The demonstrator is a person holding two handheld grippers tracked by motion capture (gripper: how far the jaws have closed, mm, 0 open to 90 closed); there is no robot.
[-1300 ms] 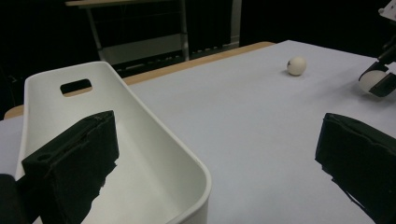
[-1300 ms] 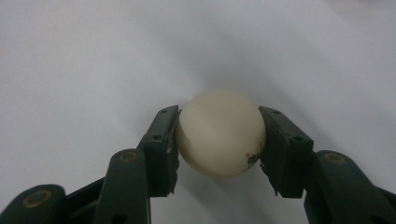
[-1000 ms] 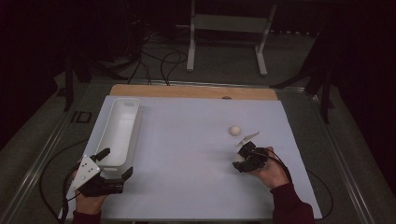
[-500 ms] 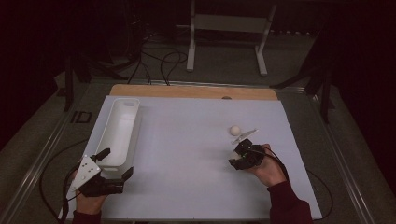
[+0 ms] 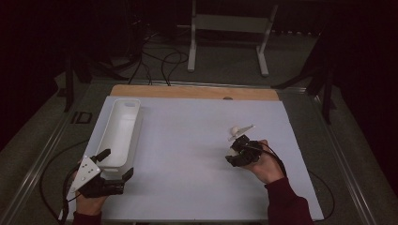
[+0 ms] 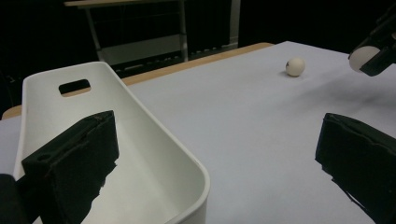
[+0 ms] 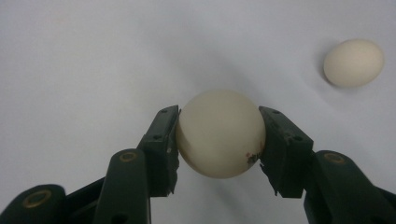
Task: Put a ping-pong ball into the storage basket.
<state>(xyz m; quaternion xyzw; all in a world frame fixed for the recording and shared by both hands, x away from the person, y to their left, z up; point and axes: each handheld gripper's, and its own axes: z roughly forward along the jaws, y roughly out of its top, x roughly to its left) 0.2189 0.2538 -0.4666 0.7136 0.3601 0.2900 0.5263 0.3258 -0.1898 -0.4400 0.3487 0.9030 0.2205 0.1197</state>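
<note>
My right gripper (image 7: 218, 140) is shut on a pale egg (image 7: 220, 133), one pad on each side, held just above the white table mat (image 5: 187, 154). A second pale egg (image 7: 353, 62) lies on the mat a little beyond it, also seen as egg (image 5: 233, 130) at the mat's right middle. From above, the right gripper (image 5: 237, 152) sits just in front of that egg. My left gripper (image 5: 115, 164) stands open at the near end of a long white bin (image 5: 119, 129), nothing between its jaws. In the left gripper view, the held egg (image 6: 359, 58) peeks from the right gripper at far right.
The white bin's rim (image 6: 154, 135) has a handle slot at its far end, and the bin holds nothing. A wooden strip (image 5: 187, 91) borders the mat's far side. Beyond it stands a metal frame (image 5: 225, 23) with cables on the floor.
My right gripper has lifted a little and drifted left with the egg in it. The left gripper and the loose egg have stayed put.
</note>
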